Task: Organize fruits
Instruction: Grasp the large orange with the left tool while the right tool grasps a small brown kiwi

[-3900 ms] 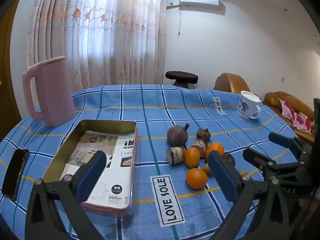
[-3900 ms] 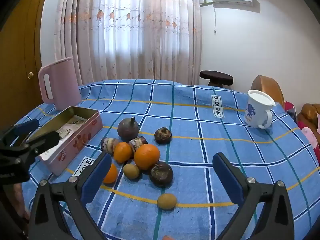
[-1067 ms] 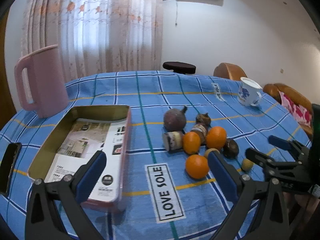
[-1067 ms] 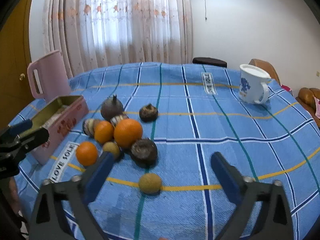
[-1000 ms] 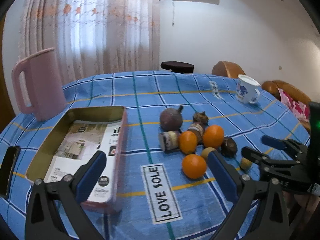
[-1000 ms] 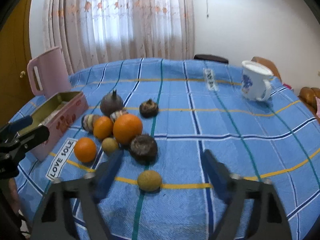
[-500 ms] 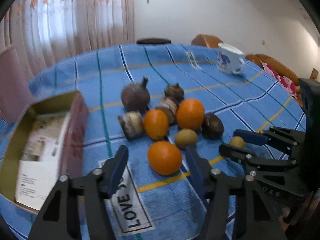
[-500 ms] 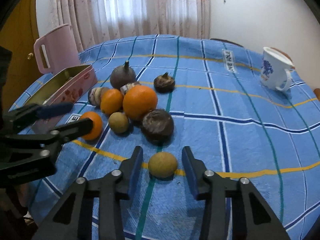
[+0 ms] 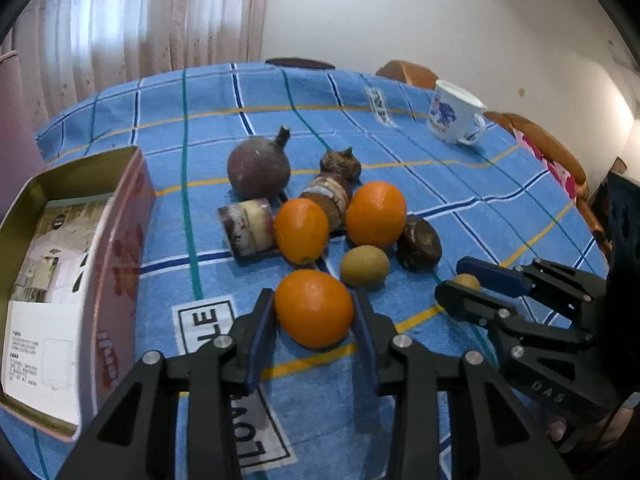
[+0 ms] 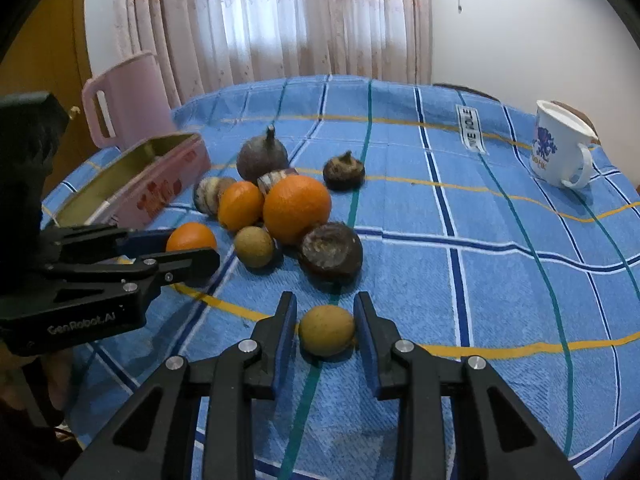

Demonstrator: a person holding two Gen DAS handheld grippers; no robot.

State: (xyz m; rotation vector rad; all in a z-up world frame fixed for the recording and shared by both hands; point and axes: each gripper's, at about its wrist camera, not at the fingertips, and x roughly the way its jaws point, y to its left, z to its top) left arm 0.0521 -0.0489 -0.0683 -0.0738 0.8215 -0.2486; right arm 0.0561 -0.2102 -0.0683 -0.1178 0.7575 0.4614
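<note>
A pile of fruit lies on the blue checked tablecloth (image 9: 460, 200). My left gripper (image 9: 314, 312) has its pads against both sides of the nearest orange (image 9: 314, 308), which rests on the cloth. My right gripper (image 10: 326, 330) has its pads close on both sides of a small yellow-brown fruit (image 10: 326, 330), also on the cloth; a thin gap shows at the left pad. Behind lie two more oranges (image 9: 376, 214), a kiwi (image 9: 365, 266), a dark purple round fruit with a stem (image 9: 258, 168) and several brown fruits. The open pink tin (image 9: 60, 264) stands at left.
A pink jug (image 10: 124, 100) stands behind the tin. A white mug with blue print (image 10: 560, 148) stands at the far right of the table. Each gripper shows in the other's view: the right one (image 9: 472, 286) and the left one (image 10: 176, 252). Curtains and a sofa lie beyond.
Both grippers came down and forward to the fruit and narrowed from wide open. The left now brackets the near orange, the right the small yellow-brown fruit.
</note>
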